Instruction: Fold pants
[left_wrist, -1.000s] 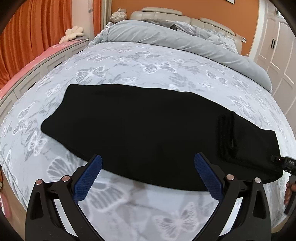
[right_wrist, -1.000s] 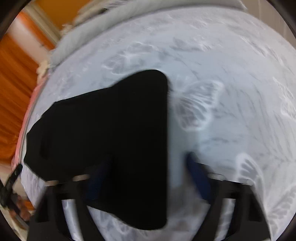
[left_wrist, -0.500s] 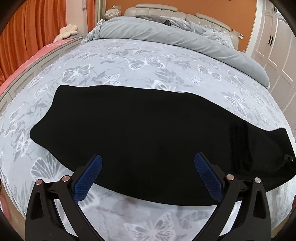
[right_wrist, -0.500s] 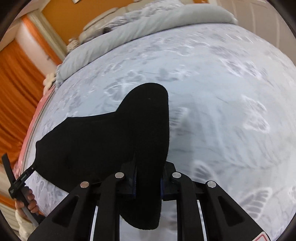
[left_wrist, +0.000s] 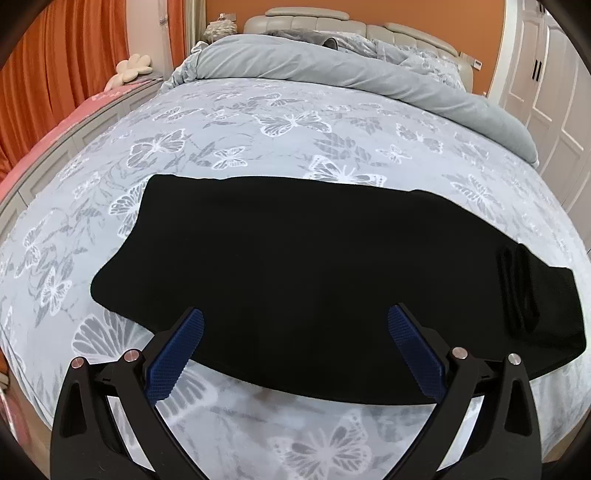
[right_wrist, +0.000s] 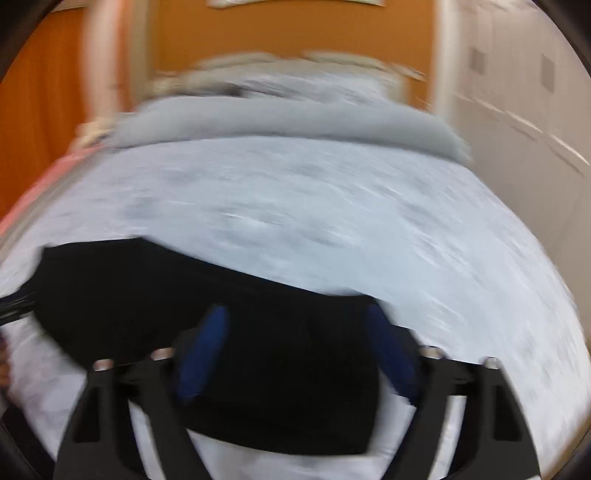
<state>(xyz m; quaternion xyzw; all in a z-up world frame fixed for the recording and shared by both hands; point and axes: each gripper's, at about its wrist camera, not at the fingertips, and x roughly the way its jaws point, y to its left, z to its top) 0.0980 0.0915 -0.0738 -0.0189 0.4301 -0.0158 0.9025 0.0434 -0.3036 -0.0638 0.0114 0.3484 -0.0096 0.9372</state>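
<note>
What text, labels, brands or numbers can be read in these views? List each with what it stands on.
None can be read.
The black pants, the butterfly-print bedspread and the wardrobe doors carry no lettering.
The right wrist view is too blurred to show any.

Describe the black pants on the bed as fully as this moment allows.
The black pants look like soft, matte fabric, laid flat in a long band across the butterfly-print bedspread. The end at the right of the left wrist view shows ridged folds. No pad of either open hand-held gripper grips them. The right wrist view is blurred.
</note>
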